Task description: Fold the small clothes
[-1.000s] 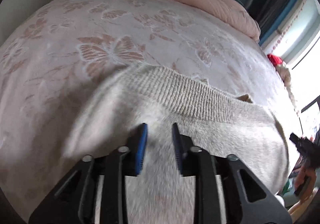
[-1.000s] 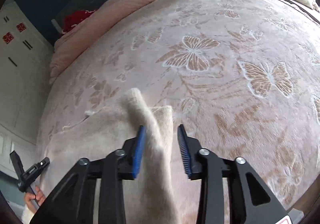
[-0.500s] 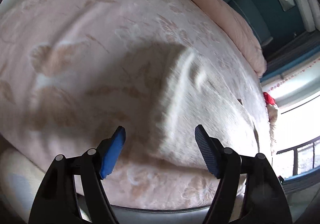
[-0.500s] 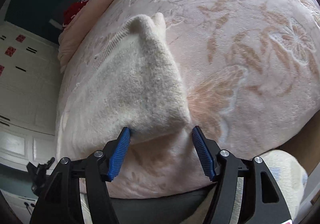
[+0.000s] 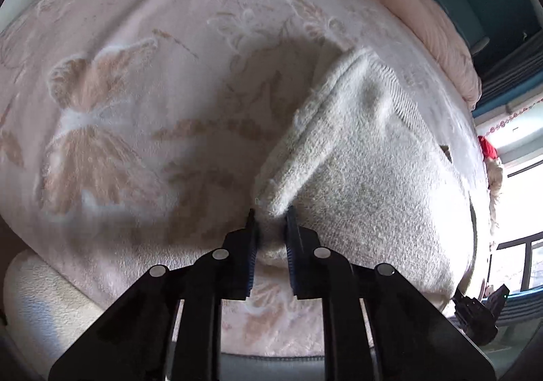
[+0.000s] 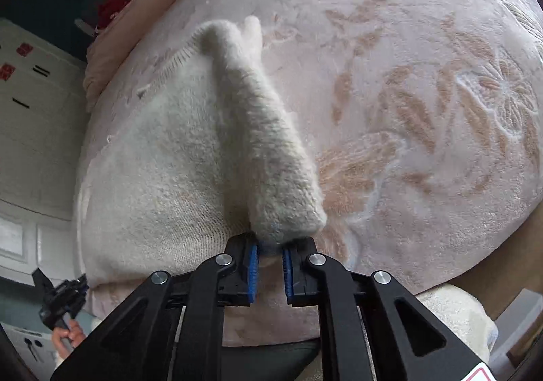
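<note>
Woolly cream sweater [image 5: 356,177] between both closing claws

Cream fuzzy sweater [image 5: 366,177]; pale pink bedspread [image 5: 135,109] with tan butterflies; hand-held gripper pads [image 6: 253,270] blue.

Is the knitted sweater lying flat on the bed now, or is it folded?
Partly folded. The sweater lies spread on the blanket, with one strip doubled over and pinched in the closing right tongs.

The sweater [image 5: 366,184] lies on the bed [image 5: 142,116], near the bed's front edge. Behind the sweater, a rolled quilt [image 5: 437,24] lies along the back of the bed. The sweater's two front corners sit between the two hand-held grippers' closing jaws.
</note>
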The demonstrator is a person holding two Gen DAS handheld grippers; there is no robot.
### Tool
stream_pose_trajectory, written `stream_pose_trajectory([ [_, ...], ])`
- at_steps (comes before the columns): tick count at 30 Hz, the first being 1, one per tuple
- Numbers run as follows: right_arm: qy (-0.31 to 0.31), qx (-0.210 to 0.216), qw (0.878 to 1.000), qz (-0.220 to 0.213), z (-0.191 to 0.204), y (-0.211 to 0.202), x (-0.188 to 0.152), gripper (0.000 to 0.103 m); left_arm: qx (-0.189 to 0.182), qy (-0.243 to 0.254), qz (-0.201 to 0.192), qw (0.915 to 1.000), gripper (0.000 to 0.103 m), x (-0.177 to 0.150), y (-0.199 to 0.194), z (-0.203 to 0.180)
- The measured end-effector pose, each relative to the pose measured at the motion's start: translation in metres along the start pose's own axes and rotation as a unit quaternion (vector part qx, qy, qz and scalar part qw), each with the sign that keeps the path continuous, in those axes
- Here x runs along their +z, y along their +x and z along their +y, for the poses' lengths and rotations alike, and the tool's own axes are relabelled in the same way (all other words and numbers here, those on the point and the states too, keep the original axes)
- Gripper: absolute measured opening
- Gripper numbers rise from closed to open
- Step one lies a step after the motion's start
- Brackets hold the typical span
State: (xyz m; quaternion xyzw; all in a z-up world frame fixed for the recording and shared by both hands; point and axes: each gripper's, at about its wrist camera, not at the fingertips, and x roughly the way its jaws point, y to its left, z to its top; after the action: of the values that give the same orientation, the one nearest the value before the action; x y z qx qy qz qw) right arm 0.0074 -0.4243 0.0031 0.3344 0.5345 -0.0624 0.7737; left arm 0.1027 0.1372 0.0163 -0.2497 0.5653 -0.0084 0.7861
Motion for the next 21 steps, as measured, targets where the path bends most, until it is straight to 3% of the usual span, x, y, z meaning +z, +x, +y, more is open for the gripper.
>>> stream_pose_trajectory([
  [2, -0.010, -0.010, 1.000, -0.017, 0.006, -0.019, 0.004, 0.022, 0.003, 0.020, -0.013, 0.9997, 0.017, 0.002, -0.015, -0.010],
  [4, -0.042, -0.059, 0.996, -0.046, 0.018, -0.041, 0.010, 0.034, 0.032, 0.041, -0.037, 0.9980, 0.017, 0.005, -0.036, -0.024],
  [6, -0.081, -0.102, 0.987, -0.090, 0.037, -0.061, 0.016, 0.034, 0.071, 0.072, -0.089, 0.9909, 0.023, 0.013, -0.064, -0.043],
  [8, -0.109, -0.085, 0.984, -0.114, 0.063, -0.072, 0.021, 0.034, 0.074, 0.104, -0.135, 0.9826, 0.037, 0.021, -0.083, -0.072],
  [9, -0.126, -0.064, 0.983, -0.114, 0.083, -0.069, 0.025, 0.034, 0.065, 0.116, -0.139, 0.9812, 0.041, 0.028, -0.085, -0.081],
  [12, -0.197, -0.007, 0.978, -0.074, 0.161, -0.023, 0.025, 0.023, 0.018, 0.169, -0.120, 0.9781, 0.041, 0.039, -0.063, -0.133],
  [16, -0.287, 0.042, 0.957, 0.013, 0.244, 0.062, -0.004, 0.021, 0.015, 0.206, -0.055, 0.9769, 0.041, 0.032, 0.008, -0.177],
  [18, -0.319, 0.029, 0.946, 0.044, 0.263, 0.098, -0.013, 0.019, 0.041, 0.208, -0.016, 0.9772, 0.041, 0.026, 0.048, -0.179],
  [20, -0.342, -0.005, 0.939, 0.035, 0.254, 0.113, -0.004, 0.015, 0.064, 0.189, 0.007, 0.9799, 0.042, 0.026, 0.075, -0.164],
  [21, -0.338, -0.021, 0.941, 0.023, 0.239, 0.114, 0.012, 0.010, 0.050, 0.179, 0.000, 0.9825, 0.043, 0.026, 0.073, -0.155],
])
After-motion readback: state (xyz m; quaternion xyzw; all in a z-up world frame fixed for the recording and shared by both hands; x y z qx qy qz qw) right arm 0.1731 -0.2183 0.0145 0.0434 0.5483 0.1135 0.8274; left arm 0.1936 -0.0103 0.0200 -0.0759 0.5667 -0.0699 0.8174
